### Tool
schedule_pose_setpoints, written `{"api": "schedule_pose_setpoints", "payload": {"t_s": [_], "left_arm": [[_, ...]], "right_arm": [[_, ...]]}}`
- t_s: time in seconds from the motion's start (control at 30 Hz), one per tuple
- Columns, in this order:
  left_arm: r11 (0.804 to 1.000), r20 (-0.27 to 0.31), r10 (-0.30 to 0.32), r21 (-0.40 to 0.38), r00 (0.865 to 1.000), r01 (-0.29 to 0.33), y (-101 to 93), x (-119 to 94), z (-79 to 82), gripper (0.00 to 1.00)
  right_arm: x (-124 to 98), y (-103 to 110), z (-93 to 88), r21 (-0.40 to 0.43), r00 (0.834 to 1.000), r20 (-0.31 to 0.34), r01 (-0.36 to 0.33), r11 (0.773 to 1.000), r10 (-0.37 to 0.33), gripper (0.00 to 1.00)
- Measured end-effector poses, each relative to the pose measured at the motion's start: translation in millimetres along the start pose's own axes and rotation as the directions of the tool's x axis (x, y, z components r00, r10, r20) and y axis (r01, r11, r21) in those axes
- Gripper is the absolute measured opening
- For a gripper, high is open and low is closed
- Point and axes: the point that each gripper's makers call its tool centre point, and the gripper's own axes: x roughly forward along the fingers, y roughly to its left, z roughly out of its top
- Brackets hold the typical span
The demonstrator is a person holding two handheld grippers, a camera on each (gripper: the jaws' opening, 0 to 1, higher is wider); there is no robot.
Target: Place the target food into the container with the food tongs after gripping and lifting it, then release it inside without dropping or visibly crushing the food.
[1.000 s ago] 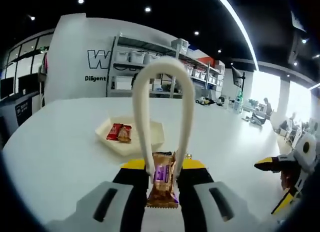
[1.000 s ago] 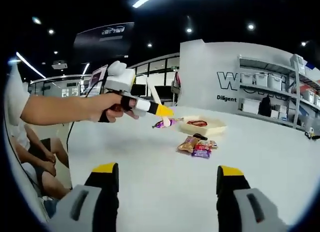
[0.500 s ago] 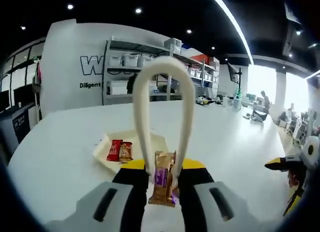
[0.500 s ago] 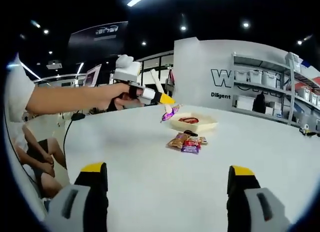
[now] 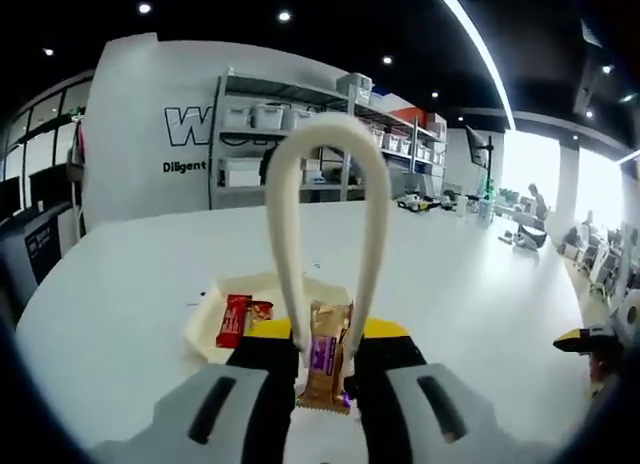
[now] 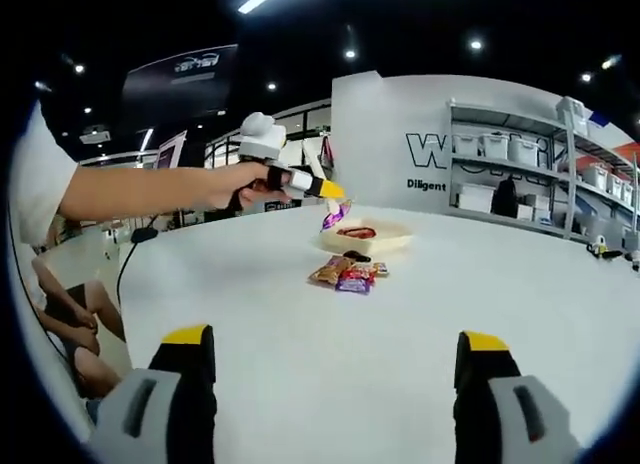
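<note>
My left gripper (image 5: 328,336) is shut on cream food tongs (image 5: 285,204), whose loop rises in front of the camera. The tong tips pinch a snack bar (image 5: 325,369) in a brown and purple wrapper, lifted off the table. Just beyond lies the cream container (image 5: 205,329), holding a red packet (image 5: 233,319) and an orange one (image 5: 260,312). In the right gripper view a hand holds the left gripper (image 6: 330,191), and the snack bar (image 6: 332,216) hangs over the near-left rim of the container (image 6: 385,242). My right gripper (image 6: 335,349) is wide open and holds nothing.
Several wrapped snacks (image 6: 345,275) lie in a pile on the white table (image 6: 300,334) in front of the container. The right gripper's yellow tip (image 5: 585,339) shows at the right edge. Shelves with bins (image 5: 270,119) stand behind the table. A seated person (image 6: 60,314) is at the left.
The left gripper has carried the tongs and snack bar closer to the container, which now sits right behind the tong tips. The right gripper stays open.
</note>
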Motion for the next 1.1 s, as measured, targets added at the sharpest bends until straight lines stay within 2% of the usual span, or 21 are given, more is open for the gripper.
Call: {"api": "schedule_pose_setpoints", "payload": {"t_s": [0.13, 0.23, 0.33, 0.47, 0.53, 0.63, 0.73, 0.8, 0.9, 0.97, 1.1], "left_arm": [[0.999, -0.01, 0.007, 0.031, 1.0, -0.007, 4.7, 13.4, 11.1, 0.2], [0.999, -0.035, 0.012, 0.043, 0.999, -0.011, 8.7, 26.6, 10.6, 0.2], [1.0, -0.074, 0.015, 0.02, 0.997, -0.013, 12.9, 43.2, 1.3, 0.2], [0.999, -0.107, 0.033, 0.032, 0.994, -0.029, 17.0, 57.8, -12.5, 0.2], [1.0, -0.12, 0.028, -0.006, 0.992, -0.029, 17.7, 64.3, -20.2, 0.2], [0.999, -0.128, 0.043, 0.019, 0.991, -0.041, 19.5, 72.0, -26.7, 0.2], [0.999, -0.139, 0.034, -0.004, 0.99, -0.035, 17.9, 79.7, -31.9, 0.21], [0.998, -0.153, 0.051, 0.05, 0.987, -0.044, 20.5, 85.0, -35.5, 0.21], [0.998, -0.168, 0.06, 0.044, 0.984, -0.053, 24.5, 91.8, -41.9, 0.21], [0.998, -0.147, 0.056, -0.005, 0.988, -0.058, 25.0, 93.8, -38.6, 0.21], [0.998, -0.15, 0.056, 0.03, 0.987, -0.052, 22.8, 95.4, -37.0, 0.22]], "right_arm": [[1.8, -1.7, 1.3, 0.001, 1.0, 0.0, 0.001, 1.0, -0.001, 0.99], [2.9, -1.7, 4.1, 0.001, 1.0, 0.008, 0.001, 1.0, -0.001, 0.99], [4.8, -1.9, 6.2, -0.008, 1.0, 0.015, 0.003, 1.0, -0.003, 0.98], [5.3, -3.2, 5.4, -0.006, 1.0, 0.011, 0.004, 1.0, -0.004, 0.97], [5.0, -4.8, 5.1, -0.012, 1.0, 0.011, 0.007, 1.0, -0.007, 0.96], [3.5, -7.7, 4.9, -0.008, 1.0, 0.012, 0.01, 1.0, -0.01, 0.96], [2.7, -10.0, 6.2, 0.007, 1.0, 0.021, 0.004, 1.0, -0.004, 0.96], [2.6, -11.2, 5.9, 0.008, 1.0, 0.021, 0.005, 1.0, -0.005, 0.96], [1.8, -13.6, 6.0, 0.007, 1.0, 0.02, 0.01, 1.0, -0.01, 0.95], [0.1, -15.6, 5.7, 0.005, 1.0, 0.022, 0.014, 1.0, -0.014, 0.95], [-2.2, -23.3, 2.0, 0.017, 0.999, 0.018, 0.026, 1.0, -0.026, 0.95]]}}
